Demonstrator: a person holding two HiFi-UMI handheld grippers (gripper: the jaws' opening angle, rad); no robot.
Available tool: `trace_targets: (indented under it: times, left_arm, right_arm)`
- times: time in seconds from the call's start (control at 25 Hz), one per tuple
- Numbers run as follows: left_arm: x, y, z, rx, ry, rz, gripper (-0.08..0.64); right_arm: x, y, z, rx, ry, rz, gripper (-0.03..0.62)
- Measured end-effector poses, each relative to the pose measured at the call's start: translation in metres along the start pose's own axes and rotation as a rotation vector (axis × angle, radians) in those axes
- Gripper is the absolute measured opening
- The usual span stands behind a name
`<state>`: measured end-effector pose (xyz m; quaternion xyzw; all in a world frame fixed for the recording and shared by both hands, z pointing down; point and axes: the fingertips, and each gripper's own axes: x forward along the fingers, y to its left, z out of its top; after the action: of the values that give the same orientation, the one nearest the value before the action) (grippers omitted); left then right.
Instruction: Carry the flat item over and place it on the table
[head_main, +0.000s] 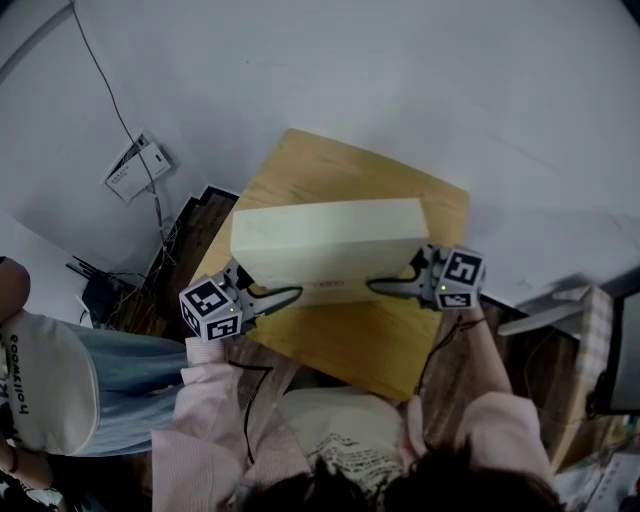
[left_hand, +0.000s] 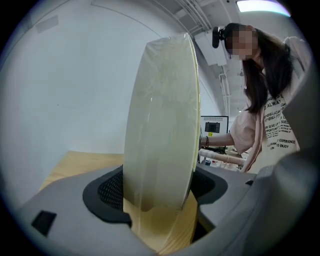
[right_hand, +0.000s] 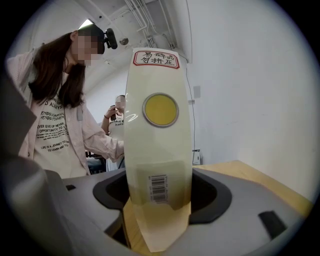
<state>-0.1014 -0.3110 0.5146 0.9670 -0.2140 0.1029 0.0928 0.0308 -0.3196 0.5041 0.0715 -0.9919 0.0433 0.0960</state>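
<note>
The flat item is a cream box (head_main: 330, 240) on the small wooden table (head_main: 385, 345). In both gripper views it rises upright between the jaws, with its lower edge at the tabletop. My left gripper (head_main: 285, 293) straddles its left end (left_hand: 160, 125), the pads beside the two broad faces, open. My right gripper (head_main: 388, 287) straddles the right end (right_hand: 157, 150), which carries a red-bordered label, a yellow disc and a barcode; it is open too. In the head view the far finger of each gripper is hidden behind the box.
The table stands against a white wall. A white device (head_main: 135, 170) with cables hangs at the left. A person in a white cap (head_main: 40, 385) stands at the left edge. A cluttered desk (head_main: 590, 340) lies to the right.
</note>
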Motion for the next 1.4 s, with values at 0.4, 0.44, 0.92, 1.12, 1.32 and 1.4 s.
trace_targets:
  times: [0.4, 0.44, 0.92, 1.12, 1.32, 1.4]
  left_arm:
    - [-0.002, 0.0, -0.001, -0.023, 0.016, 0.063, 0.387]
    - [-0.003, 0.0, -0.001, -0.027, 0.017, 0.067, 0.388]
    - [-0.014, -0.002, 0.001, -0.079, 0.002, 0.107, 0.414]
    - [-0.021, -0.002, 0.003, -0.107, -0.011, 0.127, 0.42]
    - [-0.029, -0.005, -0.001, -0.14, -0.015, 0.148, 0.425]
    - [-0.032, -0.006, -0.001, -0.15, -0.016, 0.155, 0.425]
  right_arm:
    - [-0.001, -0.003, -0.001, 0.046, 0.012, -0.054, 0.345]
    - [-0.001, -0.003, -0.001, 0.053, 0.013, -0.06, 0.345]
    - [-0.002, 0.002, -0.002, 0.109, 0.035, -0.09, 0.365]
    - [-0.008, 0.001, 0.003, 0.169, 0.001, -0.115, 0.393]
    - [-0.012, 0.003, 0.003, 0.192, 0.007, -0.131, 0.397]
    - [-0.014, 0.004, 0.004, 0.208, 0.005, -0.136, 0.397]
